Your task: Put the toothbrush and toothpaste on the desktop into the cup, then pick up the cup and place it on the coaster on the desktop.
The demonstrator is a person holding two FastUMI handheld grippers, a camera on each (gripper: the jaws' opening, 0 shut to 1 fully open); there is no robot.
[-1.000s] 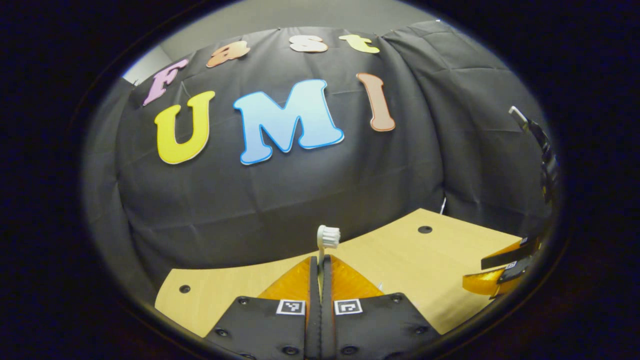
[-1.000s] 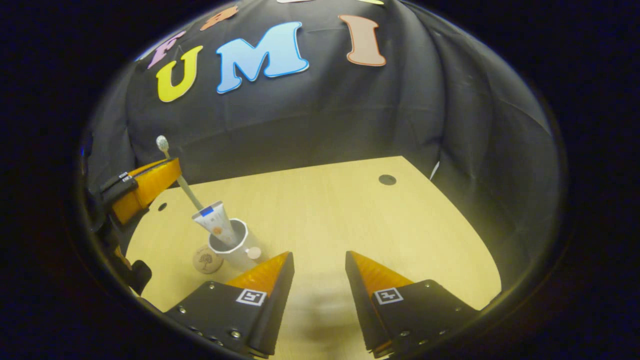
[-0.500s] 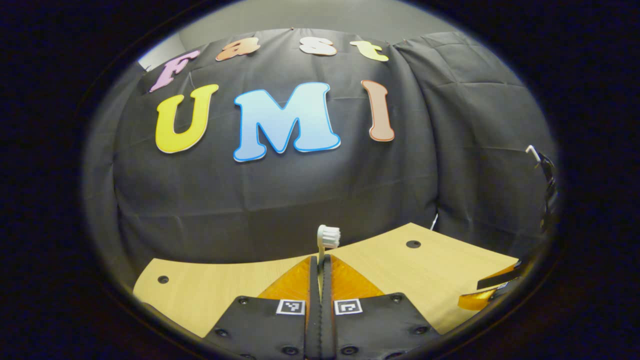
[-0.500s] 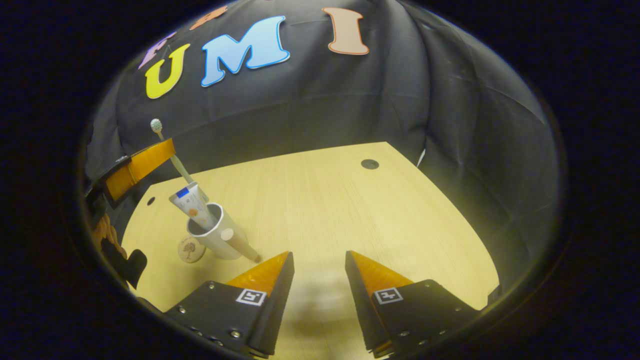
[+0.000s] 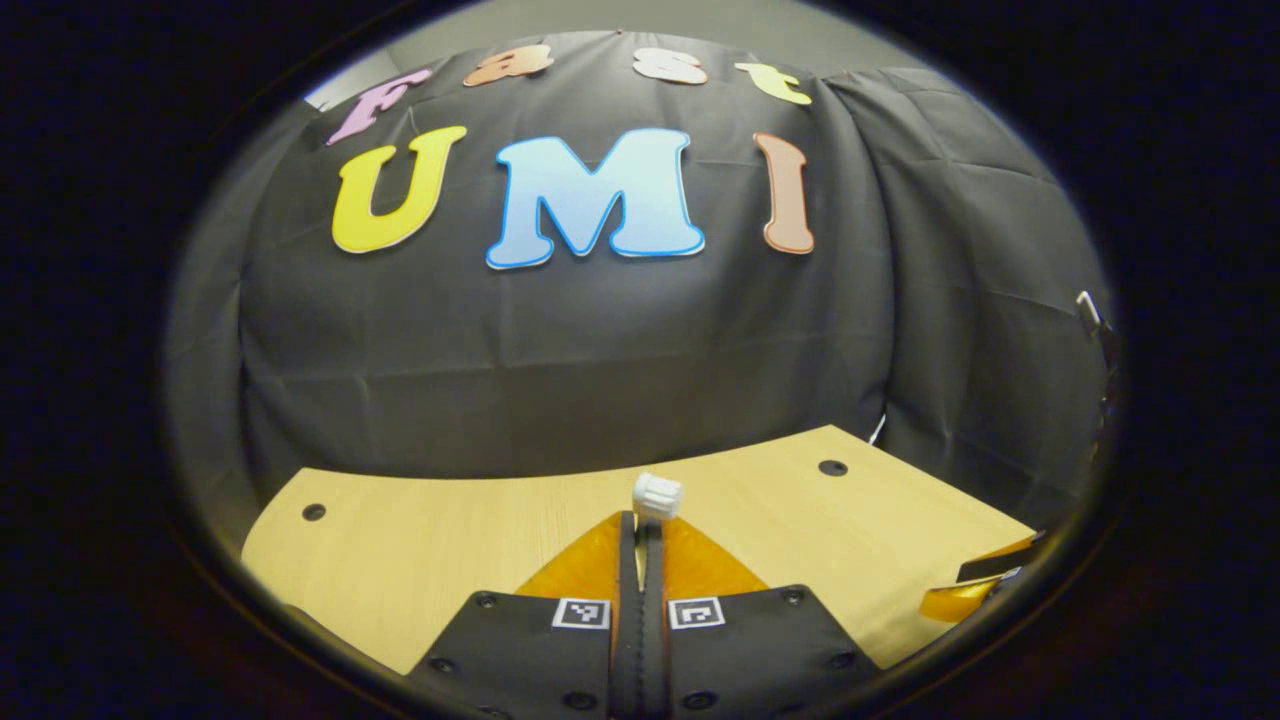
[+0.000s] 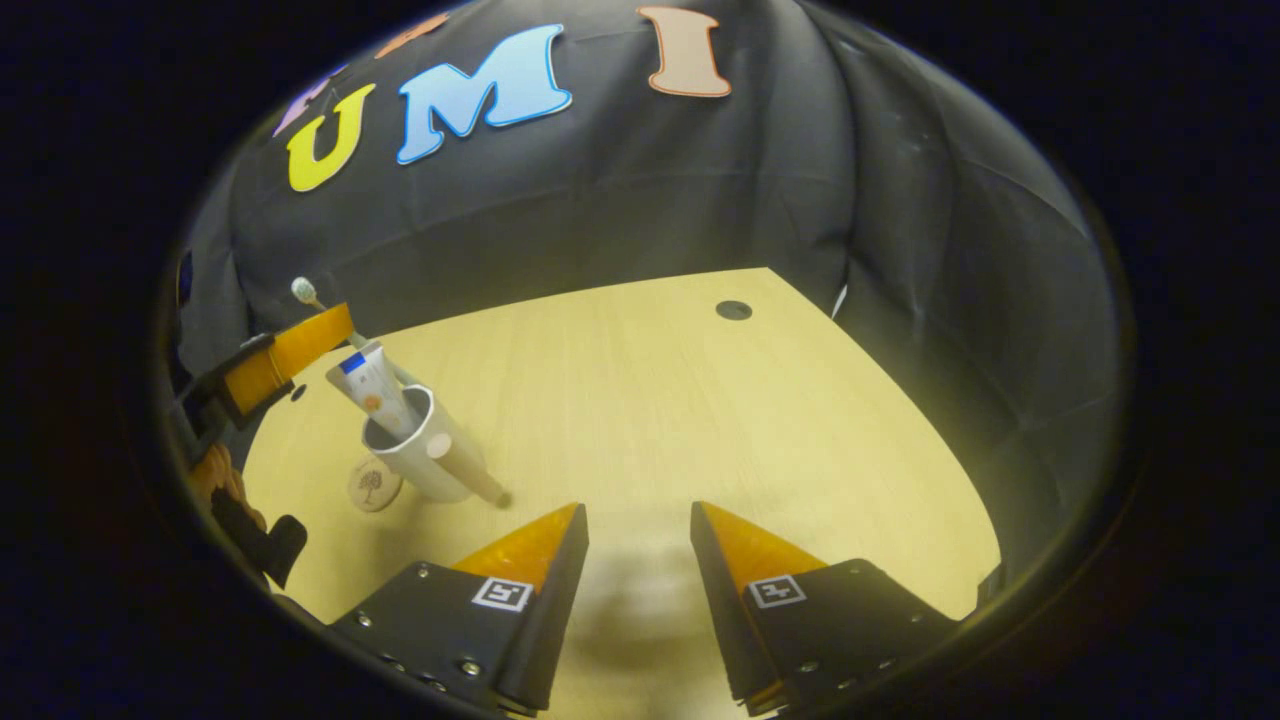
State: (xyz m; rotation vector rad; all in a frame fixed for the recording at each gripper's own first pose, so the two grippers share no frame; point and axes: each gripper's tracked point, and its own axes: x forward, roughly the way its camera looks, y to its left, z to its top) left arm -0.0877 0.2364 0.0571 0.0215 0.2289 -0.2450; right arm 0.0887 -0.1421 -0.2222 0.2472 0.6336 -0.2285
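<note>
Nearest the lens in the right gripper view, the right gripper (image 6: 637, 520) hangs with its jaws apart and nothing between them, low over bare desk (image 6: 700, 420), so it is idle for now. Off to its left stands the cup (image 6: 425, 455), white and upright, with the toothpaste (image 6: 372, 385) already inside and leaning out toward the left. The coaster (image 6: 372, 485) lies just beside the cup's foot on the left, touching or nearly so; I cannot tell which. Beyond the cup comes the left gripper (image 6: 290, 350), clamped on the toothbrush (image 6: 303, 292), bristle end up and the handle slanting down behind the tube toward the cup's mouth. Whether the handle's tip is inside the rim I cannot tell, since the tube hides it. In the left gripper view the left gripper (image 5: 641, 530) has its jaws pressed together with the toothbrush (image 5: 656, 494) head poking out just past the tips, the desk (image 5: 450, 540) and the cloth wall (image 5: 560, 360) beyond. Now the risks, as I judge them: the brush is coming in on a slant, so if the handle catches the rim or pushes on the leaning tube, the light cup could tip or skid onto the coaster. Let go too soon and the brush may topple out over the rim. The tube's lean also crowds the opening on the entry side.
</note>
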